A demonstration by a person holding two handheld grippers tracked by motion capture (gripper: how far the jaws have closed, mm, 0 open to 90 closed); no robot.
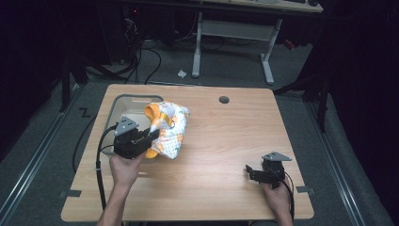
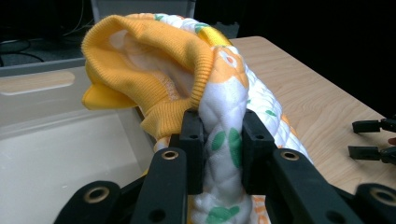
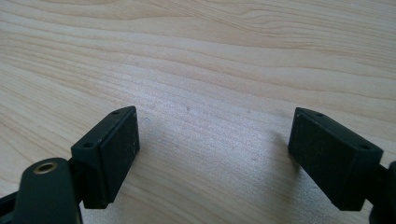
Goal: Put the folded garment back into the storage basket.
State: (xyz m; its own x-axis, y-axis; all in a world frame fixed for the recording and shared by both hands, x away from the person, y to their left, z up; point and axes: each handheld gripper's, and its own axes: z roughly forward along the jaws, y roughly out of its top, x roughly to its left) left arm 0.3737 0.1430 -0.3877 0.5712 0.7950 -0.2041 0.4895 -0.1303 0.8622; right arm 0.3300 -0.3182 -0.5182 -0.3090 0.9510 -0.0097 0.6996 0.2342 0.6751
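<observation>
A small quilted garment [image 1: 170, 128], white with orange and green print and an orange ribbed cuff, hangs lifted near the table's [image 1: 226, 155] far-left corner, beside a pale bin [image 1: 123, 104]. I judge it light, soft and floppy (best pinched on a thick quilted fold). My left gripper [image 2: 223, 149] clamps such a fold. My right gripper [image 3: 214, 154] rests wide open, empty, over bare wood near the near-right corner.
</observation>
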